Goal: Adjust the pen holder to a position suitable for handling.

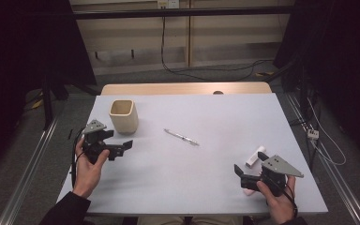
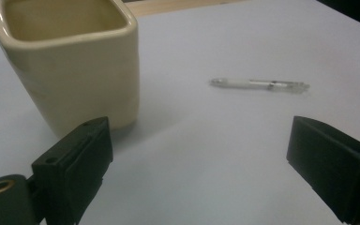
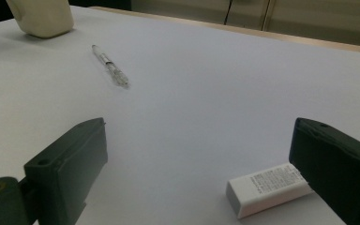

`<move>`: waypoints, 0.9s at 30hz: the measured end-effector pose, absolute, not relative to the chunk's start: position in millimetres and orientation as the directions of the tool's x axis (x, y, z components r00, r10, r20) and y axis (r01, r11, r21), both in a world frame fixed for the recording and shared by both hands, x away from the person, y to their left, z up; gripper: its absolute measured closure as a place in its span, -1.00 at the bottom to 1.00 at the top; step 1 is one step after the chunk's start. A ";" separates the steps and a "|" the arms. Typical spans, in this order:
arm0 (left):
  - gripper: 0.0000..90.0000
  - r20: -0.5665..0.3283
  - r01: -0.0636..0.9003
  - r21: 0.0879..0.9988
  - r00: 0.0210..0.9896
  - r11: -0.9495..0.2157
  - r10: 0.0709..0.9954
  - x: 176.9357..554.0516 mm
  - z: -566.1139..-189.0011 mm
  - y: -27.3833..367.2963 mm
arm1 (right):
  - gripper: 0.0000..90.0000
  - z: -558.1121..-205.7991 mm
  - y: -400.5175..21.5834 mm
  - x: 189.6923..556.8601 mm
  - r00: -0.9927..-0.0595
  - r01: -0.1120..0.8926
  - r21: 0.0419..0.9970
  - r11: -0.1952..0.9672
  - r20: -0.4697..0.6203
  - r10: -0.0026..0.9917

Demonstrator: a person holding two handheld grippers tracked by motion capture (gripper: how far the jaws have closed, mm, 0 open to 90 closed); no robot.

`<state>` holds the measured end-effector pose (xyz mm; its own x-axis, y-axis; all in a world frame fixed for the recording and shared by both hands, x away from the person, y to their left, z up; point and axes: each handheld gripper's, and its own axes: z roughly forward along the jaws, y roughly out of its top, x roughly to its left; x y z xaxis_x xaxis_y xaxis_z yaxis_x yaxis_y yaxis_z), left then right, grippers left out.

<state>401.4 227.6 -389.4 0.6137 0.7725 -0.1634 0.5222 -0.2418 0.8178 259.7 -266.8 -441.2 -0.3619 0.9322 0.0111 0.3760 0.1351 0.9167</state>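
nothing is picked up yet: both the left gripper (image 1: 122,147) and right gripper (image 1: 243,174) hang open and empty, pen (image 1: 181,137) and eraser (image 1: 255,156) loose on the bench (image 1: 225,112) beside the cup (image 1: 123,116).

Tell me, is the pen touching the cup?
Apart. The left gripper view shows the pen lying flat well to the side of the cup, with bare table between them; the high view shows the same gap.

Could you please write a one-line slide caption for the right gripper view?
Open jaws of the right gripper frame a white eraser close by, with a clear pen and cream cup farther across the table.
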 end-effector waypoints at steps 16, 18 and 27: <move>-0.85 -0.135 0.489 0.838 0.618 -0.244 0.775 457.8 -359.8 240.8 | -0.90 -441.6 -267.4 259.7 -0.362 0.381 0.916 0.127 0.021 0.932; -0.84 -0.117 0.486 0.836 0.612 -0.255 0.782 465.9 -358.8 242.2 | -0.90 -441.6 -267.0 259.6 -0.362 0.381 0.916 0.128 0.020 0.932; -0.71 -0.123 0.517 0.814 0.599 -0.265 0.791 497.9 -354.1 239.4 | -0.90 -441.9 -267.0 260.2 -0.362 0.382 0.915 0.130 0.019 0.932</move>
<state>497.9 239.4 -354.1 0.5991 0.7912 -0.1228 0.5168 -0.2649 0.8141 260.2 -267.0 -441.9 -0.3619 0.9320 0.0185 0.3820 0.1301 0.9150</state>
